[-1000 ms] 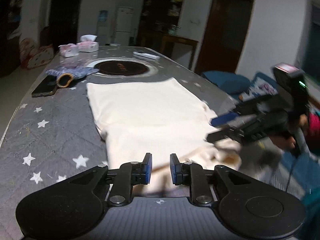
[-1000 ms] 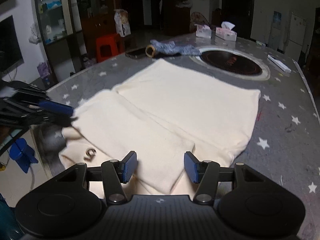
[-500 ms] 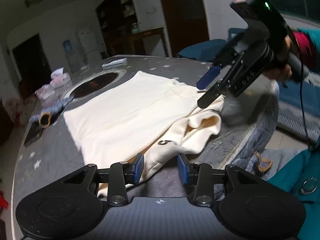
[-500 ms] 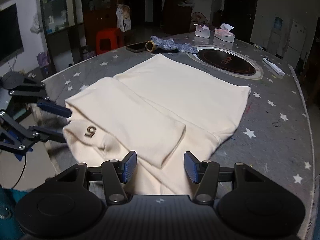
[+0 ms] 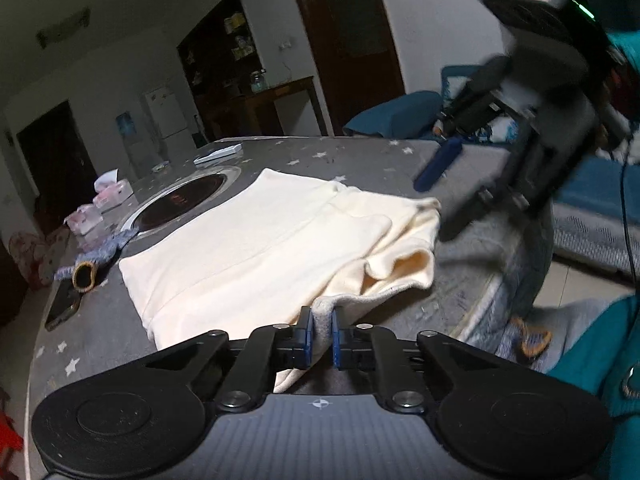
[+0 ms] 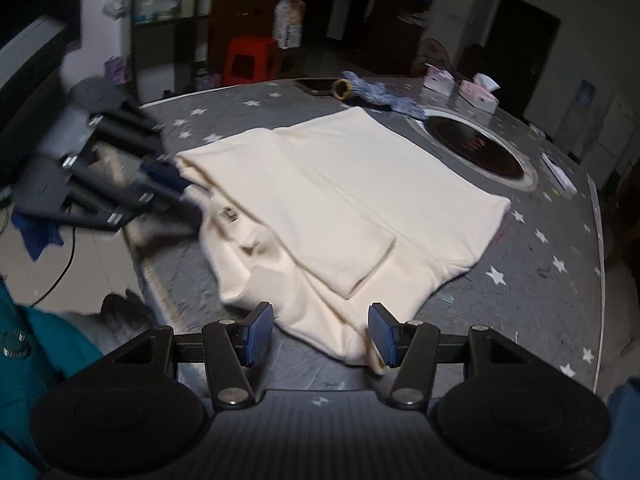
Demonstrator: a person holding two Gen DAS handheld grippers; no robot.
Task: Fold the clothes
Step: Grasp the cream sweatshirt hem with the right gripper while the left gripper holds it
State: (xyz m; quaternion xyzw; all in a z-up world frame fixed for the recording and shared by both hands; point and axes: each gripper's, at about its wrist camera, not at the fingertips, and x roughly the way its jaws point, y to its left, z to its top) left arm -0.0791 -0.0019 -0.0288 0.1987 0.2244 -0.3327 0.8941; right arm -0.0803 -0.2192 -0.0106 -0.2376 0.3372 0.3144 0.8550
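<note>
Pinching the cream garment (image 5: 256, 240) hem in my left gripper (image 5: 321, 334), lower centre.
My right gripper (image 6: 316, 334) gapes; a one-sided pull could drag the folded sleeve (image 6: 304, 216) askew.

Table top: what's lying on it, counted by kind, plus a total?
Cream garment: 1
Blue patterned cloth: 1
Phone: 1
Tissue packs: 2
White flat box: 1
Total: 6

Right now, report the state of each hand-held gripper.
Left hand-held gripper: closed on the near edge of the cream garment.
Right hand-held gripper: open, holding nothing, fingers either side of the garment's near corner.
</note>
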